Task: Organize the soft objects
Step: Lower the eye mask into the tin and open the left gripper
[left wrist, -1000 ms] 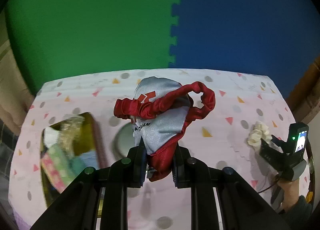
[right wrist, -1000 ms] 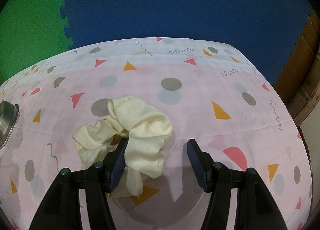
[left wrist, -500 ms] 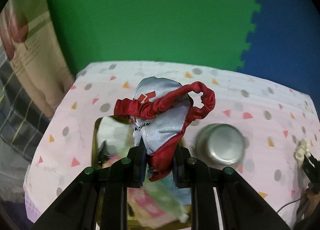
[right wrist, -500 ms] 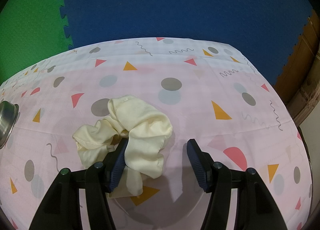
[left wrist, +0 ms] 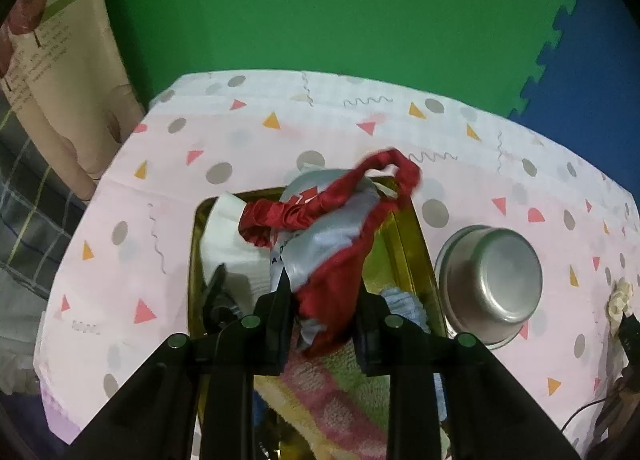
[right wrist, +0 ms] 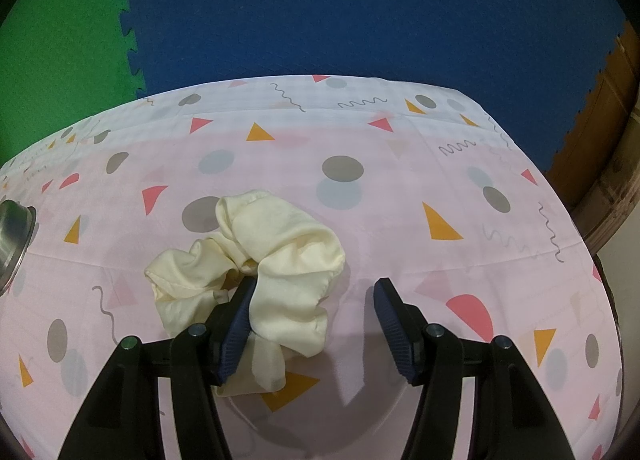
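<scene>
A red and silver satin cloth (left wrist: pixel 320 240) with a ruffled red band hangs between the fingers of my left gripper (left wrist: pixel 323 284), whose jaws are opening. The cloth sags over a gold metal tin (left wrist: pixel 416 244) that holds a white folded cloth (left wrist: pixel 228 236), a striped towel (left wrist: pixel 332 392) and a blue cloth (left wrist: pixel 400 300). My right gripper (right wrist: pixel 316 284) stands open low over the table. A cream scrunchie (right wrist: pixel 280 260) lies against its left finger, and part of it sits between the fingers. The scrunchie (left wrist: pixel 619 296) also shows at the far right of the left wrist view.
An upturned steel bowl (left wrist: pixel 492 280) sits just right of the tin, and its rim (right wrist: pixel 12 236) shows at the left edge of the right wrist view. A pink patterned tablecloth (right wrist: pixel 400 200) covers the table. Green and blue foam mats lie beyond it.
My left gripper carried the cloth leftward and down, from beside the bowl to over the tin. Its fingers have spread apart and the cloth has slumped. The right gripper and scrunchie have not moved.
</scene>
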A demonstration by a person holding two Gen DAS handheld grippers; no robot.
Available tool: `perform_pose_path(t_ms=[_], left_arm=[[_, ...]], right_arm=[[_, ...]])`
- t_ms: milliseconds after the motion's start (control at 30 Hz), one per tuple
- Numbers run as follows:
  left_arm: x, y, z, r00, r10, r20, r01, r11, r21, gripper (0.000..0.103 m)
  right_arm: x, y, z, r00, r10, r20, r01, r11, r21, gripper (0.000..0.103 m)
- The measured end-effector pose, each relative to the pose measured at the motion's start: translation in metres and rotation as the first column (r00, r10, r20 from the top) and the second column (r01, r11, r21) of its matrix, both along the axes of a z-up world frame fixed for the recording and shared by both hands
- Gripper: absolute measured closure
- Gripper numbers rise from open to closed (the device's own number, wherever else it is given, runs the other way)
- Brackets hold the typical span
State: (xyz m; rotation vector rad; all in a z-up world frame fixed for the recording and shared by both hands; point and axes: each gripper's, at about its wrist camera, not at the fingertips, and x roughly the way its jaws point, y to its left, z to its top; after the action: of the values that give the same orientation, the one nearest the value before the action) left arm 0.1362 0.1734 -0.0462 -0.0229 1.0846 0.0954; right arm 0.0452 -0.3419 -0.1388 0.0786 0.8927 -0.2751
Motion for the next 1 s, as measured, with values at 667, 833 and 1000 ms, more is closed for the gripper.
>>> perform_pose_path(t_ms=[667,833,1000], left_arm=[[-0.013,0.008,0.006,0.998,0.009,0.066,-0.009,1.000,0.009,0.041],[-0.039,0.005,0.024,0.991,0.015,0.131,-0.022,0.999,0.048,0.035],[-0.068,0.003,0.032,0.982,0.031,0.186,-0.048,0.995,0.090,0.032]], right_arm=[[0.000,-0.001,0.000,1.000,0.001,0.002,-0.001,1.000,0.008,0.042],[0.000,0.000,0.000,1.000,0.001,0.002,-0.001,1.000,0.003,0.042],[-0.001,0.000,0.000,1.000,0.001,0.004,-0.001,1.000,0.007,0.042]])
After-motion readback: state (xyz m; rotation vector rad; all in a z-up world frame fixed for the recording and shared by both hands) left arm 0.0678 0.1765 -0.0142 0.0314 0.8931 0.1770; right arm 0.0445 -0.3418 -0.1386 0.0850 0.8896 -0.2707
